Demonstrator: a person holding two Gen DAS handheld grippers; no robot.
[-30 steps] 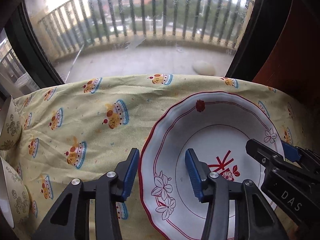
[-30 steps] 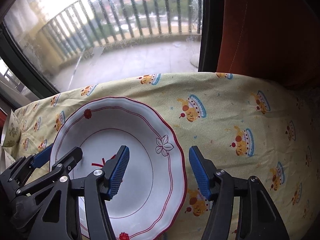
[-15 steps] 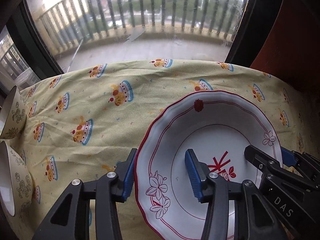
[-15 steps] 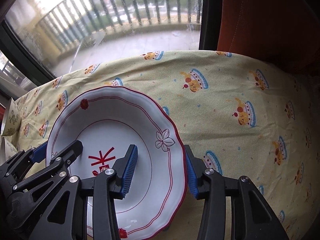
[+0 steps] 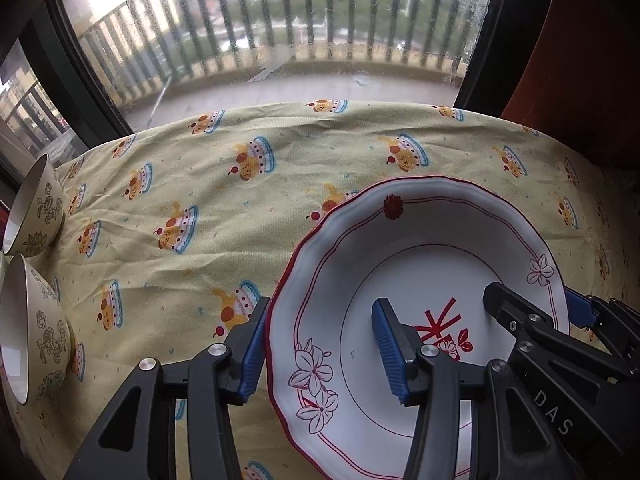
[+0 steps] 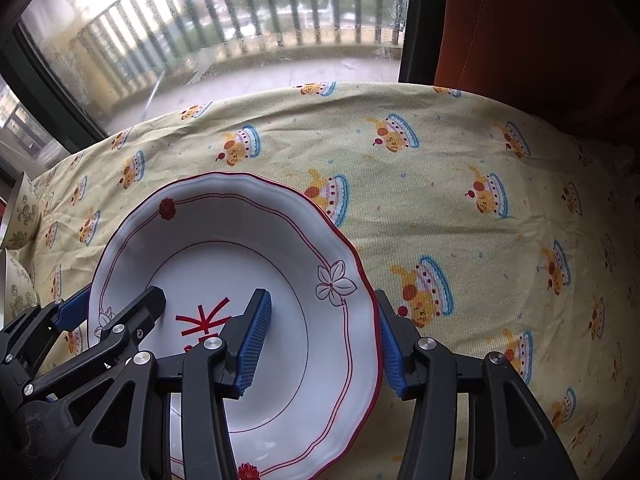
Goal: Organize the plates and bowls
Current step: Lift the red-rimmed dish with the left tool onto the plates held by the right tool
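Observation:
A white plate with a red scalloped rim and red flower marks [image 5: 432,264] is held above the yellow tablecloth. My left gripper [image 5: 320,348] is shut on its left rim, one finger outside, one inside. My right gripper [image 6: 324,336] is shut on its right rim [image 6: 360,280] in the same way. In the right wrist view the plate [image 6: 240,240] fills the lower left. Two cream bowls with green flower prints stand at the left: one far [image 5: 34,208], one near [image 5: 30,332].
The table carries a yellow cloth with cake prints [image 5: 240,184], also in the right wrist view [image 6: 480,208]. A window with a balcony railing [image 5: 280,20] runs behind the table. An orange-brown chair back [image 6: 540,28] stands at the far right.
Both grippers closed onto the plate's rim. The plate has lifted off the cloth and both views have drawn back, showing more of the table and the bowls.

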